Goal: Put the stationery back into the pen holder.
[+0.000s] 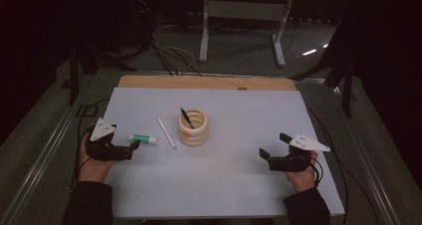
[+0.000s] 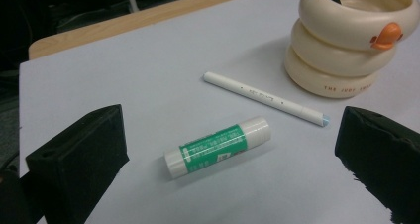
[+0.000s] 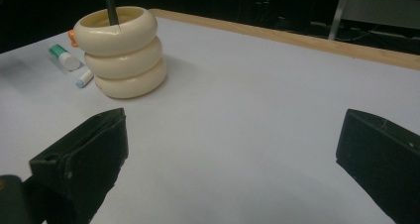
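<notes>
High view: I hold one gripper in each hand over the desk [image 1: 224, 185], which carries a pale sheet and shows a wooden strip along its far edge.
Left gripper [image 1: 130, 150]: near the desk's left edge, lying low over the sheet; my jaws are spread wide and grasp nothing.
Left gripper view: my two black jaws stand at either side, with the glue stick [image 2: 218, 145] lying between and beyond them, untouched.
Glue stick, position: on the sheet toward the left edge, just ahead of my left jaws; in the high view [image 1: 143, 139] it lies on its side, white cap pointing toward the desk's middle.
Glue stick, look: white tube with a green label; the print is too small to read.
White pen [image 2: 266, 98]: flat on the sheet beyond the glue stick, apart from it, lying between it and the holder; pale blue tip toward the holder's side.
Pen holder [image 1: 193, 128]: cream, stacked-ring shape, upright near the desk's middle, with a small orange mark on its side.
Dark pen [image 1: 186, 117]: standing tilted inside the holder.
Right gripper [image 1: 272, 146]: near the desk's right edge, well apart from everything else; jaws spread, nothing between them.
Right gripper view: bare sheet between my jaws; the holder [image 3: 124, 50] stands farther off toward the left.
</notes>
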Available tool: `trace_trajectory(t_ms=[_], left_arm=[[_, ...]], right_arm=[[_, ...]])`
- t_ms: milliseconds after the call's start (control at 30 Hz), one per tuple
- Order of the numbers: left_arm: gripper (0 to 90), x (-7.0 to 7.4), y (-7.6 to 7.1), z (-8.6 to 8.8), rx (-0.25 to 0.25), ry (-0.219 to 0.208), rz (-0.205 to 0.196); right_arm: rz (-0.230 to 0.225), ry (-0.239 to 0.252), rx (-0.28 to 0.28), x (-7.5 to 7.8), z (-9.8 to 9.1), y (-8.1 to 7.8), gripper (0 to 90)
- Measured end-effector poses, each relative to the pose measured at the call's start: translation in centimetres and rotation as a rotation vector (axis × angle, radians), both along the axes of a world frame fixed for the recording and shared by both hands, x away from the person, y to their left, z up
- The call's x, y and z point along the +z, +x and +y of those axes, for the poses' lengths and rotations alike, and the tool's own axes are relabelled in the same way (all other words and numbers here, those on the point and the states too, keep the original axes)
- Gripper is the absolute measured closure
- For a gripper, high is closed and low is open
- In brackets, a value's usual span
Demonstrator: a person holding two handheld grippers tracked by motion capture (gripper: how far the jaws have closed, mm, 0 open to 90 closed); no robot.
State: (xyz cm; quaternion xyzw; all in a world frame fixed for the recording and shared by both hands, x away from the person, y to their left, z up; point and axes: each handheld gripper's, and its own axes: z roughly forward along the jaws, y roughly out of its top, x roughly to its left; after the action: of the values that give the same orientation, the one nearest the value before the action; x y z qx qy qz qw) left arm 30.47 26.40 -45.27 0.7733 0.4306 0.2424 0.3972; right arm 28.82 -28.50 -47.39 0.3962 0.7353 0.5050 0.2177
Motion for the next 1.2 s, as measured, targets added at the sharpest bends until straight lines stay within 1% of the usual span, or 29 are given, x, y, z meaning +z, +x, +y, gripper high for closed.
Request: trace_trajectory(t_ms=[233, 333, 467, 533, 600, 700, 767, 833, 867, 967, 1100, 1200], left_arm=[[0.2, 0.7, 1.4, -0.5, -0.027, 0.057, 0.022], [0.2, 0.7, 1.9, -0.7, -0.035, 0.058, 0.028], [0.2, 0.6, 2.6, -1.2, -0.055, 0.081, 0.038], [0.2, 0.6, 2.8, -1.2, -0.057, 0.083, 0.037], [0.2, 0.6, 3.3, -1.4, -0.070, 0.085, 0.037], [0.2, 0.4, 3.8, -1.4, -0.068, 0.072, 0.031], [0.2, 0.2, 4.0, -1.4, -0.062, 0.077, 0.033], [0.2, 0.0, 4.2, -1.4, -0.056, 0.081, 0.048], [0.2, -0.1, 4.4, -1.4, -0.051, 0.087, 0.063], [0.2, -0.5, 4.9, -1.5, -0.032, 0.089, 0.110], [0.3, -1.2, 5.5, -1.6, -0.034, 0.129, 0.154], [0.3, -1.6, 5.8, -1.7, -0.041, 0.151, 0.175]], right_arm=[[0.002, 0.005, -0.005, 0.0, -0.1, 0.1, 0.0], [0.004, 0.006, -0.007, 0.0, -0.1, 0.1, 0.0], [0.008, 0.008, -0.005, -0.1, -0.1, 0.1, 0.0], [0.008, 0.008, -0.004, -0.1, -0.1, 0.1, 0.0], [0.010, 0.009, -0.001, -0.1, 0.0, 0.1, 0.0], [0.011, 0.013, -0.002, -0.2, -0.1, 0.2, 0.0], [0.010, 0.014, -0.003, -0.2, -0.1, 0.2, 0.0], [0.010, 0.016, -0.002, -0.2, -0.1, 0.2, 0.0], [0.011, 0.016, -0.002, -0.2, -0.1, 0.2, 0.0], [0.018, 0.016, 0.003, -0.2, 0.0, 0.2, 0.1], [0.018, 0.012, 0.007, -0.3, 0.1, 0.2, 0.1], [0.020, 0.014, 0.007, -0.3, 0.1, 0.3, 0.1]])
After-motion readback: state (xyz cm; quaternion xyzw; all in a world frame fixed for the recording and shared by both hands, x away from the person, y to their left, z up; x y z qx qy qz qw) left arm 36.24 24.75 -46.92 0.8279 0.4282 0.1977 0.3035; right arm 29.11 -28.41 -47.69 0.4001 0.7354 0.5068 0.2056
